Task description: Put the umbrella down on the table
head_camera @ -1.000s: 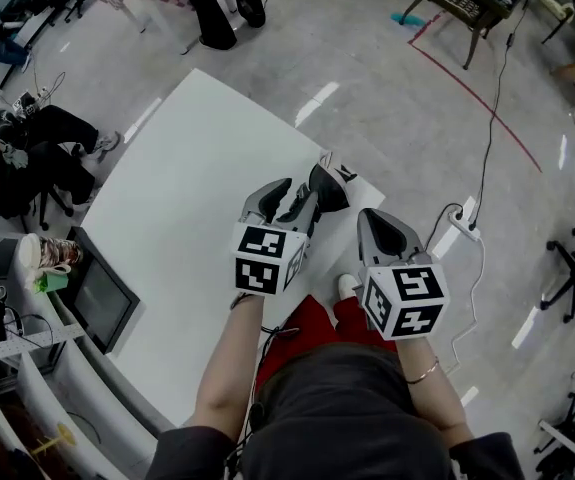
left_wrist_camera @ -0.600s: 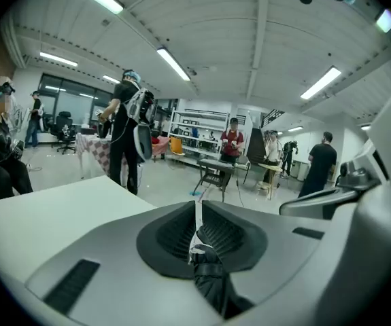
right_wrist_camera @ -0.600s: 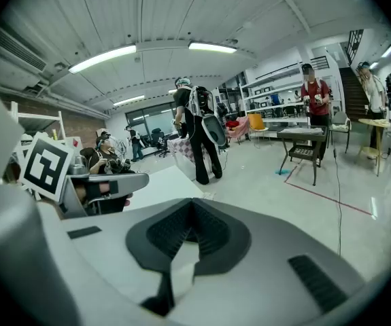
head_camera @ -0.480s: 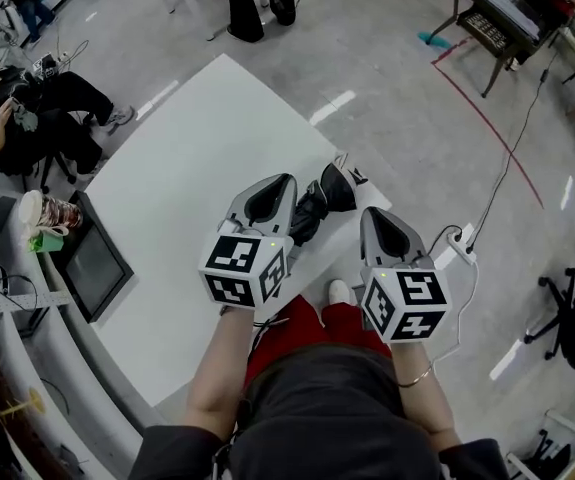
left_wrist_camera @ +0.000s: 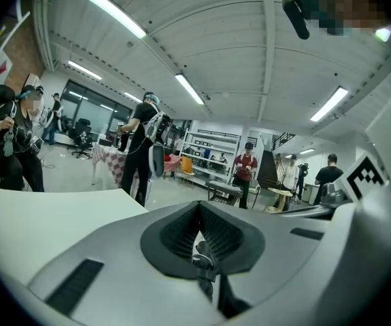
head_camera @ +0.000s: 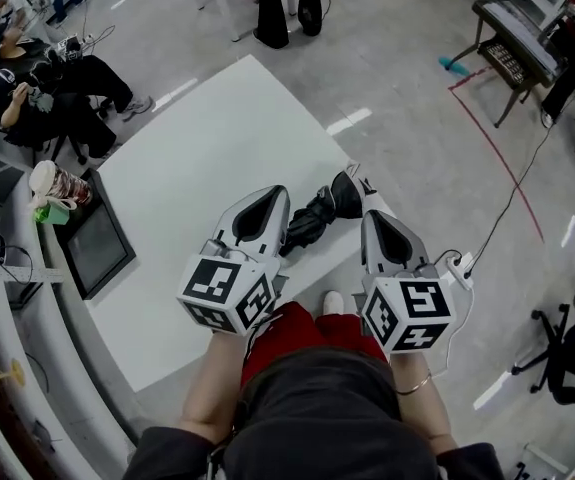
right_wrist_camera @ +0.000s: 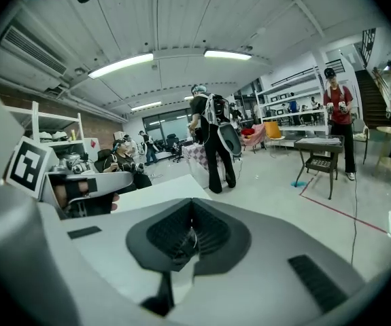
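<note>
Both my tongs are clenching the umbrella (head_camera: 315,216), left gripper (head_camera: 275,198) pinching its 7 o'clock end, right gripper (head_camera: 368,214) its 1 o'clock tip, over the table (head_camera: 187,178).

1. The umbrella (head_camera: 314,217) is black, folded shut into a short, crumpled bundle.
2. It slants across the right corner of the white desk (head_camera: 195,163), its far end at the edge.
3. The left tool (head_camera: 275,200) and the right tool (head_camera: 371,220) are both closed on it; whether it rests on the desk cannot be told.
</note>
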Tool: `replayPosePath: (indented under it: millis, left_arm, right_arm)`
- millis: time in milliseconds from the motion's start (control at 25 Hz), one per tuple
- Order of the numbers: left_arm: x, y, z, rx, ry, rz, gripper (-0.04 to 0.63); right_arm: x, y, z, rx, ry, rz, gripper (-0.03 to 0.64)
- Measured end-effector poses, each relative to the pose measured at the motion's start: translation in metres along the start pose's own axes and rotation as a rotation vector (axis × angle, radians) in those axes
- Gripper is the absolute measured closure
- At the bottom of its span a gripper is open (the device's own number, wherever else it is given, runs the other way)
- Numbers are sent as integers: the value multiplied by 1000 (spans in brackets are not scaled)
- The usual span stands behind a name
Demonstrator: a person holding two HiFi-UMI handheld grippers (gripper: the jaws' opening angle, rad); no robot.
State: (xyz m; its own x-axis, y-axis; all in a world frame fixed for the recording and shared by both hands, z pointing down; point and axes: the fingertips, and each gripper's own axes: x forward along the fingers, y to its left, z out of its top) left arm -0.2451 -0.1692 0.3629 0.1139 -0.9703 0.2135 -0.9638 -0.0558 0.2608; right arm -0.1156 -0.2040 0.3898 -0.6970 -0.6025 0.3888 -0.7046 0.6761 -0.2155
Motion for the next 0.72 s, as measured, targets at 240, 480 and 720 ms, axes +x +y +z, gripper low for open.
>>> replayPosePath:
  millis: [240, 480, 720]
  left_arm:
    - [-22, 4, 13, 32, -57, 84, 583]
    - [-43, 1, 24, 36, -103, 126, 583]
    - [-60, -7, 37, 28, -152, 151, 583]
  right_arm:
    - [-4, 11, 20, -43, -54, 61, 598]
    - [-14, 18, 39, -80, -117, 83, 598]
    - [-32, 26, 60, -131, -187, 129, 598]
